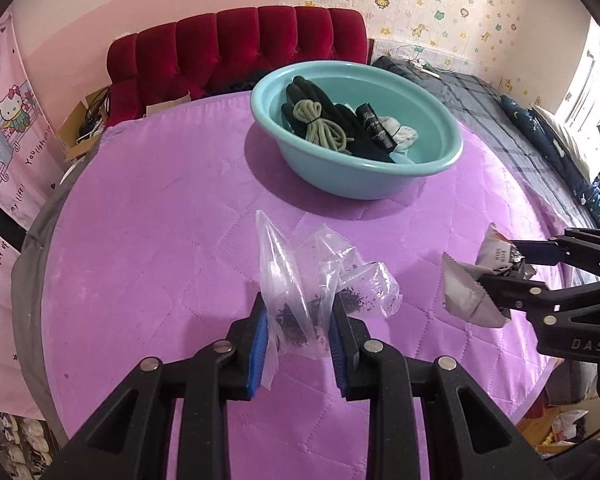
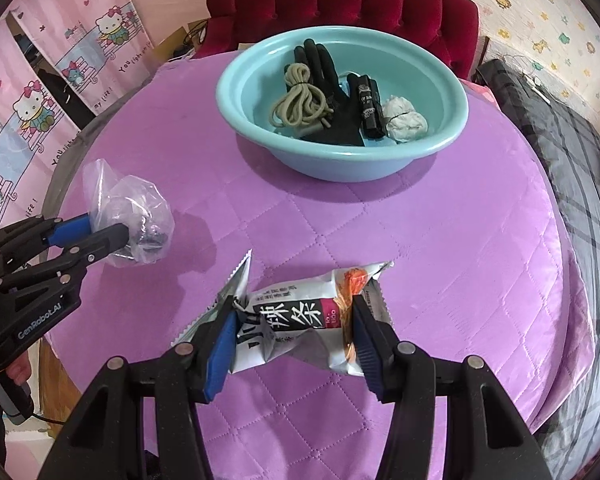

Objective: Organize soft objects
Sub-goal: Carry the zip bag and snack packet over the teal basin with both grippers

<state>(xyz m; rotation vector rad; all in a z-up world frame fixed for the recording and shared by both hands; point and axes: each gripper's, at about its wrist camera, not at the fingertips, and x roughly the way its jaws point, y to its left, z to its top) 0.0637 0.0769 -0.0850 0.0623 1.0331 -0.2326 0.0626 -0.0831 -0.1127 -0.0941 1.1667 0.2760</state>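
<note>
A purple quilted tabletop (image 2: 440, 240) carries a teal basin (image 2: 452, 120) holding a black glove (image 2: 332, 76), cord and other soft items. The right gripper (image 2: 294, 330) has its jaws half-wide, clamped on a snack packet (image 2: 300, 320). The left gripper (image 1: 298, 320) has its jaws narrow, pinching a clear plastic bag (image 1: 300, 276); the dark bits inside it are unclear.

The black glove (image 2: 332, 92) lay partly hidden under the coiled cord (image 2: 300, 100) — the snack packet's (image 2: 300, 328) small print stayed unreadable at lower centre.
</note>
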